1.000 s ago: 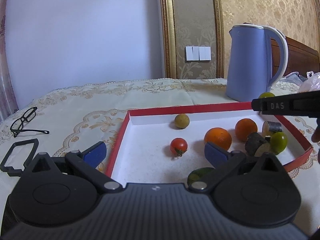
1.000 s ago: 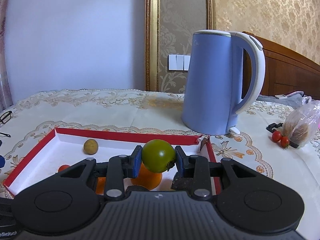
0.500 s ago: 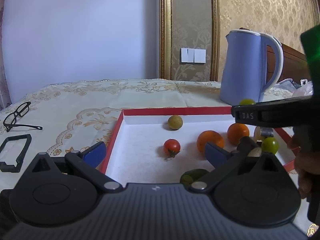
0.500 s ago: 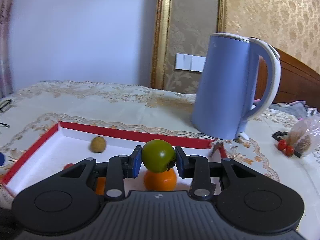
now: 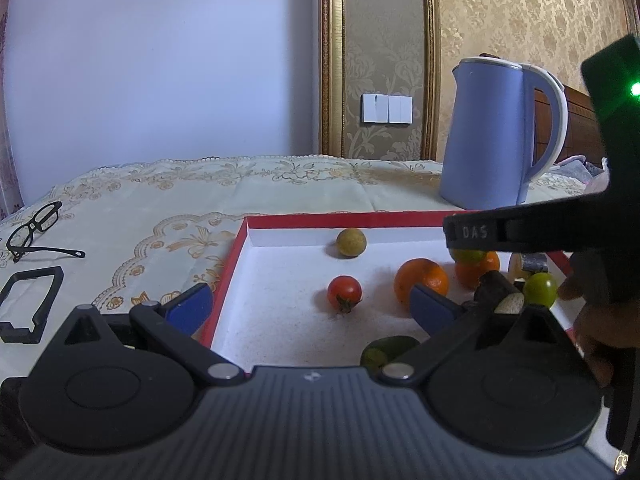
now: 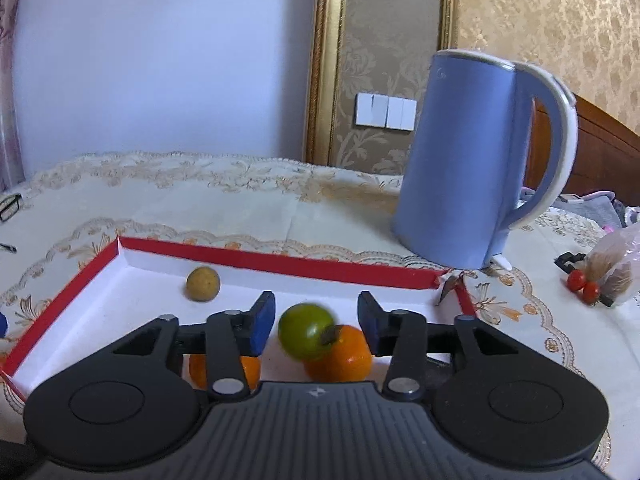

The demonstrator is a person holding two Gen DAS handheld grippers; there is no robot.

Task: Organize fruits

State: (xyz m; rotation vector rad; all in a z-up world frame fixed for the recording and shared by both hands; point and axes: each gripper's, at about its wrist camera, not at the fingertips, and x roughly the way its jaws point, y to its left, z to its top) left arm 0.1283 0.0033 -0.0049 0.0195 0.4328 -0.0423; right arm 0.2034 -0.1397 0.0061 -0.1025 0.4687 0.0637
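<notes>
A red-rimmed white tray (image 5: 280, 220) (image 6: 280, 264) holds a red tomato (image 5: 344, 291), a yellow-brown round fruit (image 5: 351, 242) (image 6: 203, 283), two oranges (image 5: 420, 280) (image 6: 344, 356), green fruits (image 5: 540, 289) and dark cut pieces (image 5: 498, 288). My right gripper (image 6: 316, 322) is open over the tray; a blurred green tomato (image 6: 306, 331) sits loose between its fingers, on top of an orange. It shows in the left wrist view (image 5: 468, 255) under the right gripper's arm. My left gripper (image 5: 308, 306) is open and empty at the tray's near left corner.
A blue electric kettle (image 5: 492, 136) (image 6: 472, 160) stands behind the tray. Glasses (image 5: 36, 228) and a black frame (image 5: 28, 304) lie on the cloth at left. A plastic bag (image 6: 616, 264) and two red cherry tomatoes (image 6: 583, 286) lie at right.
My right gripper has opened and let go of the green tomato, which has dropped onto an orange in the tray. The left gripper has stayed open, shifting slightly.
</notes>
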